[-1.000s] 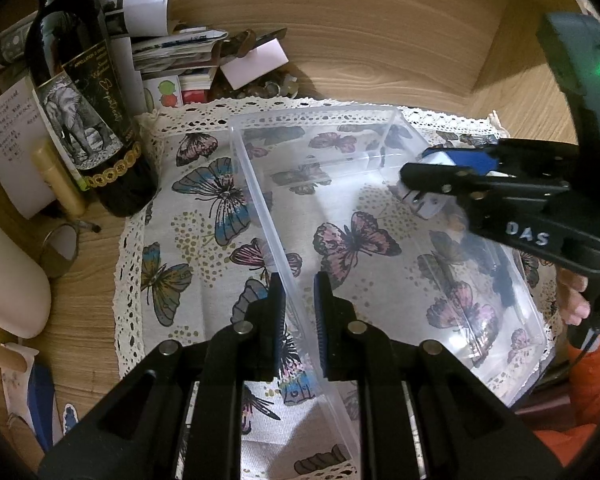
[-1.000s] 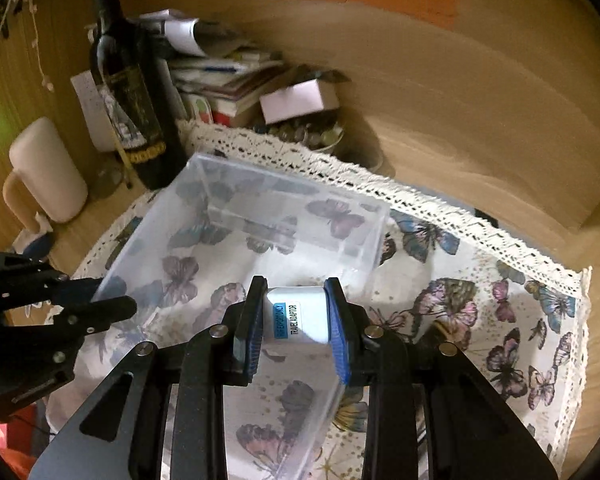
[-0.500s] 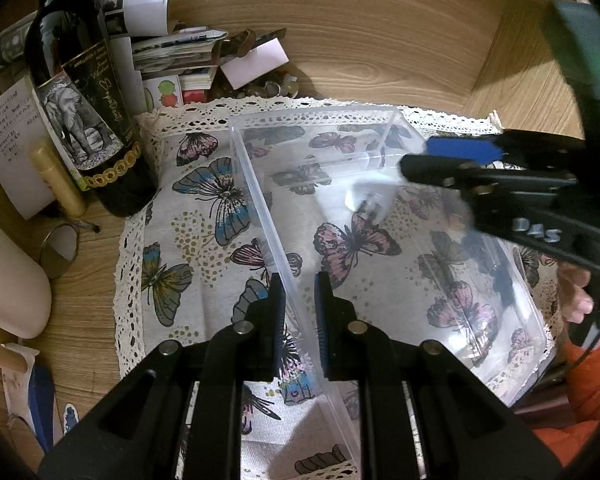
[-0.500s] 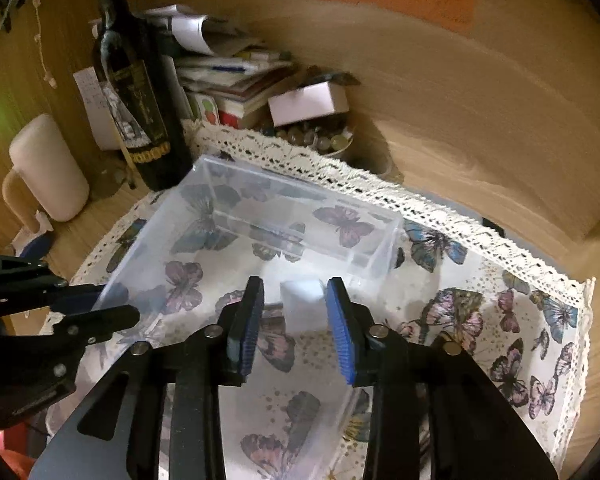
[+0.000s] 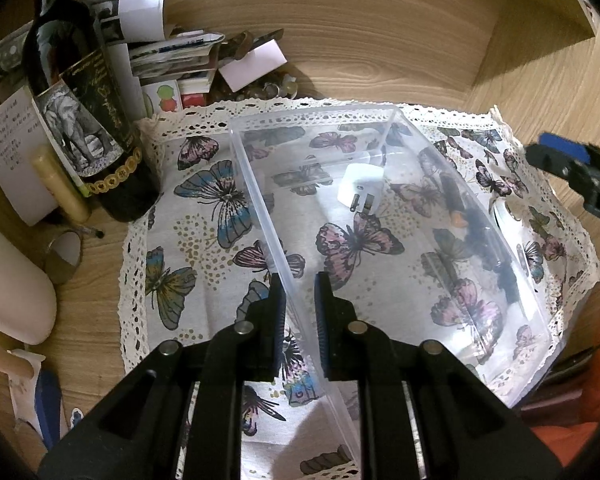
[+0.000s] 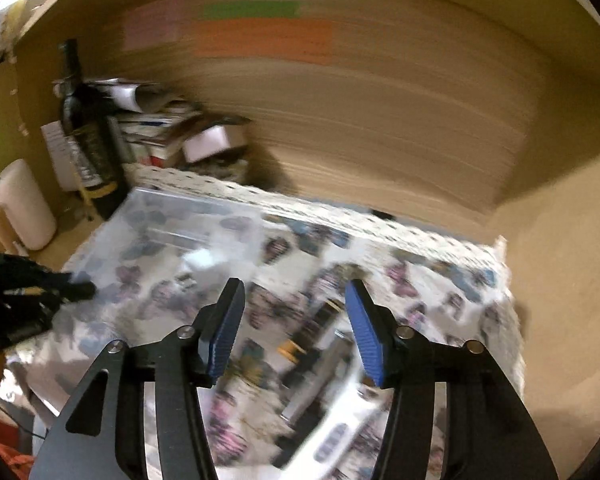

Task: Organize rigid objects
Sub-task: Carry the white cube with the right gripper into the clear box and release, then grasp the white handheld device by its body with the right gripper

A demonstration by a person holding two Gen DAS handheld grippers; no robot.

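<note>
A clear plastic box (image 5: 512,322) stands on a butterfly-print cloth (image 5: 204,208). A white travel adapter (image 5: 360,189) lies inside it near the far end, prongs toward me; it is a white blur in the right wrist view (image 6: 198,258). My left gripper (image 5: 299,300) is shut on the box's near-left wall. My right gripper (image 6: 294,320) is open and empty, to the right of the box (image 6: 152,216) above the cloth; its tip shows in the left wrist view (image 5: 556,156). Dark objects (image 5: 466,220) lie outside the box's right wall, seen through it.
A dark wine bottle (image 5: 84,120) stands left of the cloth beside stacked papers and books (image 5: 172,56). A cream mug (image 5: 8,288) is at the far left. Wooden walls (image 5: 380,32) close the back and right. The right wrist view is motion-blurred.
My right gripper opened and dropped the white adapter into the box, then swung away to the right and opened wider. My left gripper kept its hold on the box wall.
</note>
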